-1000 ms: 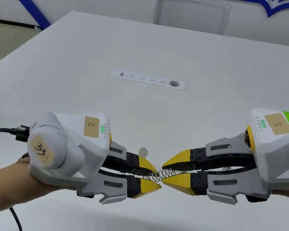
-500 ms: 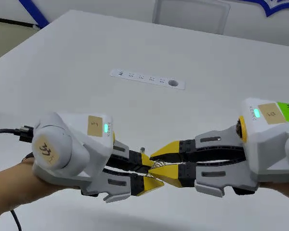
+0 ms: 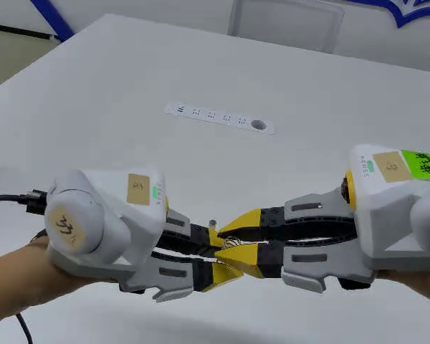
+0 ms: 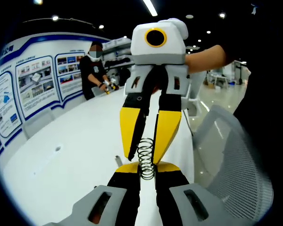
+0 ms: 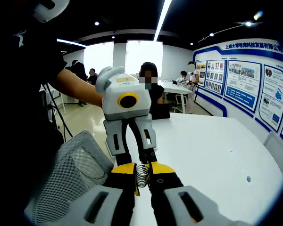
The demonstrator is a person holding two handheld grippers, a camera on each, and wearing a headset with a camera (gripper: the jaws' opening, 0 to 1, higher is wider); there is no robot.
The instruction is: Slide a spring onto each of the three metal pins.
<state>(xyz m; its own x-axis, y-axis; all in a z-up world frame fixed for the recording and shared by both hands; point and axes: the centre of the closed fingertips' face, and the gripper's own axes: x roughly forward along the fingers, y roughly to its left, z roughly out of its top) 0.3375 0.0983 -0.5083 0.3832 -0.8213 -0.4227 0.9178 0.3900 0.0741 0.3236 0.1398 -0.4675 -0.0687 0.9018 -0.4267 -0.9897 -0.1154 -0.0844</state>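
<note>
A small coiled metal spring (image 3: 233, 244) hangs in the air between the two grippers, which meet tip to tip above the white table (image 3: 129, 93). My left gripper (image 3: 219, 262) comes from the left, its yellow jaws shut on one end of the spring (image 4: 145, 159). My right gripper (image 3: 228, 246) comes from the right and overlaps the left tips, its jaws closed on the other end of the spring (image 5: 142, 174). I cannot tell whether a pin runs inside the coils. One short metal pin (image 3: 213, 223) stands on the table just behind the tips.
A white power strip (image 3: 219, 117) lies farther back on the table. A mesh chair back (image 4: 236, 160) stands off the table edge. A black cable (image 3: 3, 204) trails from the left gripper. People stand in the background (image 4: 94, 68).
My right gripper has moved left toward the left gripper, its tips now overlapping the left tips. The visible stretch of spring between them has shortened.
</note>
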